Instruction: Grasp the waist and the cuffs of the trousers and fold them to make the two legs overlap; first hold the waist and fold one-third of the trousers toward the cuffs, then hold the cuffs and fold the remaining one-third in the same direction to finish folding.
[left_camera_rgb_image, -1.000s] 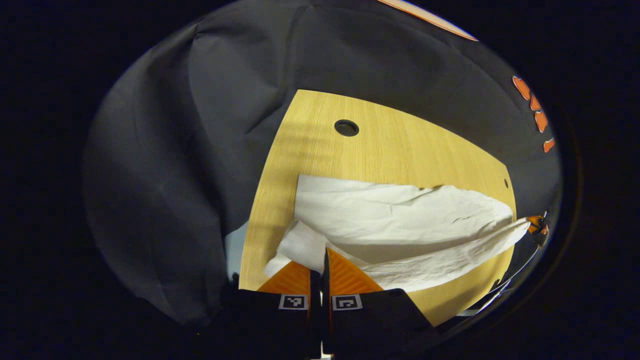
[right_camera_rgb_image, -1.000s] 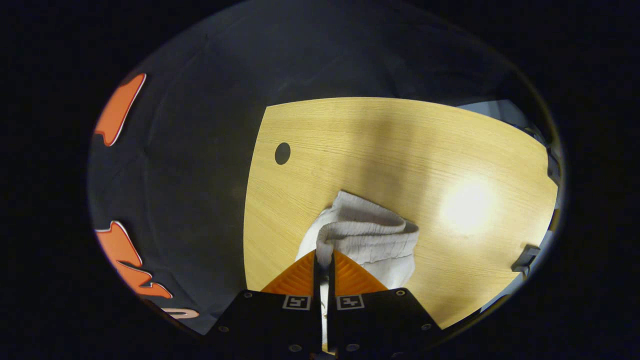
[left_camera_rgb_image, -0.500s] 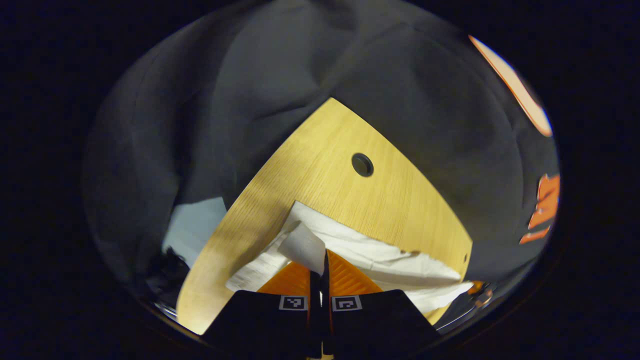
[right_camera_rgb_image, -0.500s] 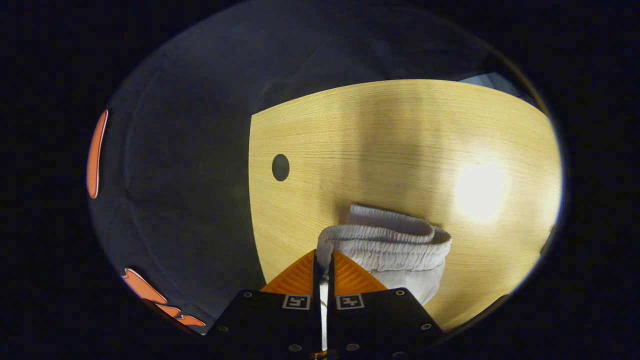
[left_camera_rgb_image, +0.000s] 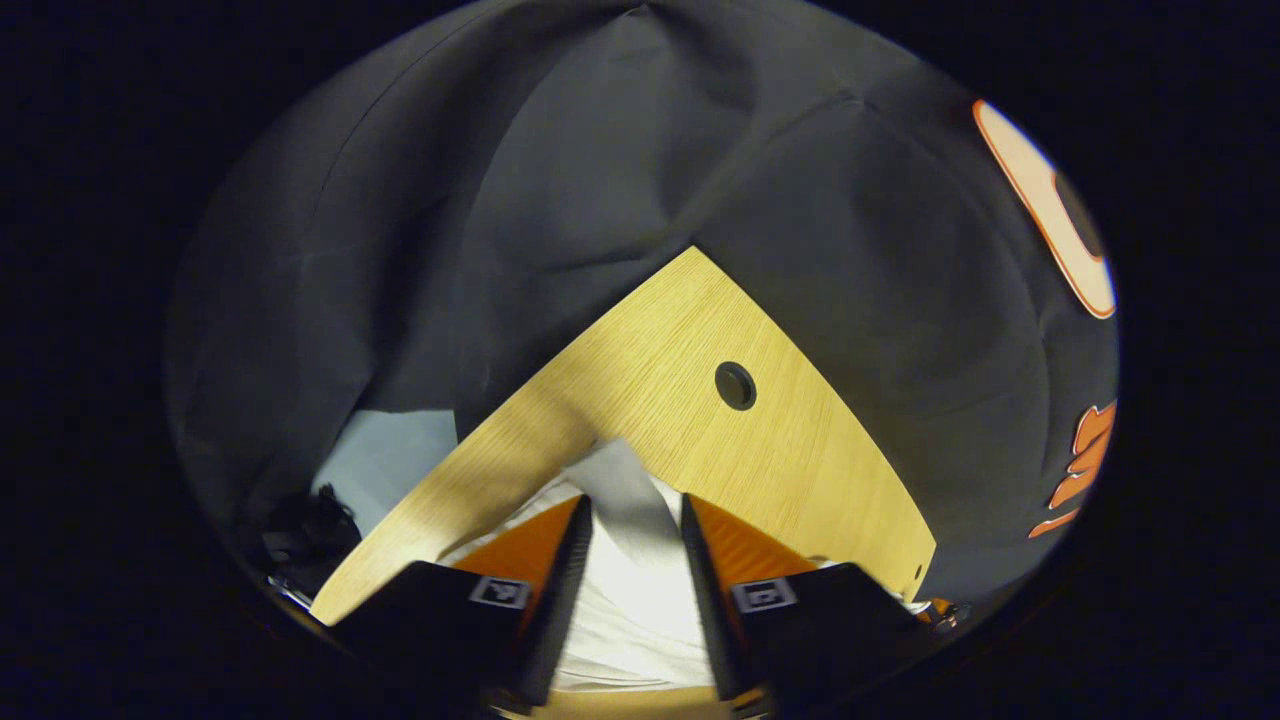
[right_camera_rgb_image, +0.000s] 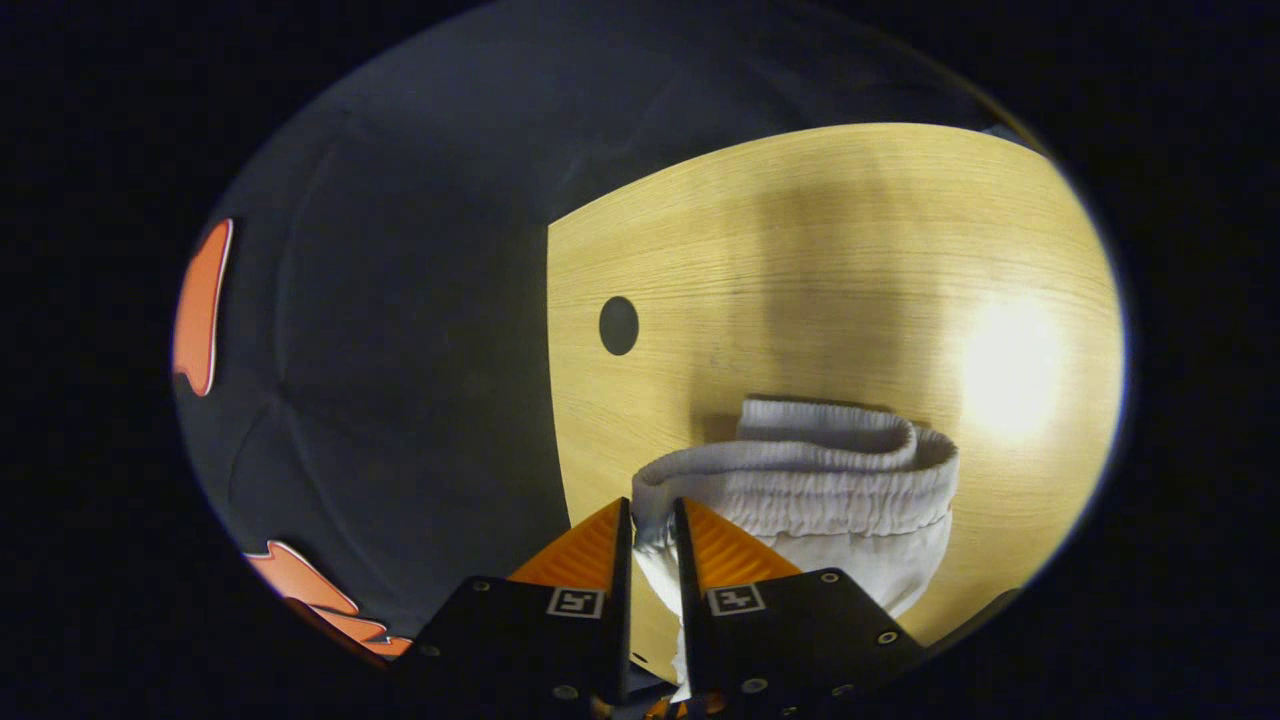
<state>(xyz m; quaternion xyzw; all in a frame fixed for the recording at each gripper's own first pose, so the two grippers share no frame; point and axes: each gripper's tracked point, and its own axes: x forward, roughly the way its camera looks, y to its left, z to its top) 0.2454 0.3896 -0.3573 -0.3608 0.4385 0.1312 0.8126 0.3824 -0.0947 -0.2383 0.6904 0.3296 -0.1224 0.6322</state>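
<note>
l claw (left_camera_rgb_image: 633, 510) open over trousers (left_camera_rgb_image: 640, 590); wood table (left_camera_rgb_image: 660, 340) (round hole).

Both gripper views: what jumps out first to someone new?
The white trousers on the wooden table: in the right gripper view their gathered waistband curls up just ahead of the right gripper. In the left gripper view, the left gripper stands open with cloth between its fingers.

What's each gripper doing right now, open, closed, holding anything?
Left gripper: open, fingers apart around the trouser cuff, not pinching it.
Right gripper: slightly parted around the waistband; whether it grips cannot be told.
</note>
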